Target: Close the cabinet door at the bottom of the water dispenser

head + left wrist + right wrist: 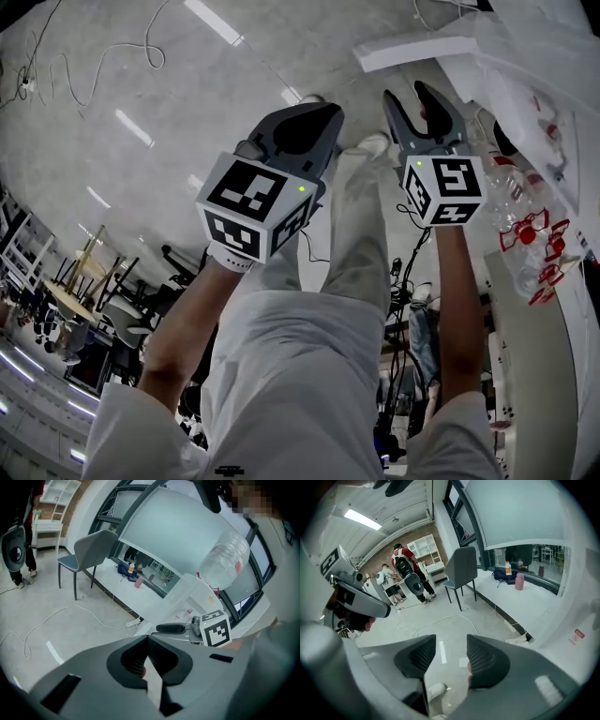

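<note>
The left gripper was found with its jaws pressed together and nothing in them. The right gripper was found with its jaws spread, and only floor was seen between them. Both were held in front of the water dispenser, clear of it. A white panel low against the dispenser was taken to be the open cabinet door. It was judged that the door should be met flat near its free edge and pushed steadily home.

Grey left tool, right tool; white trousers.
</note>
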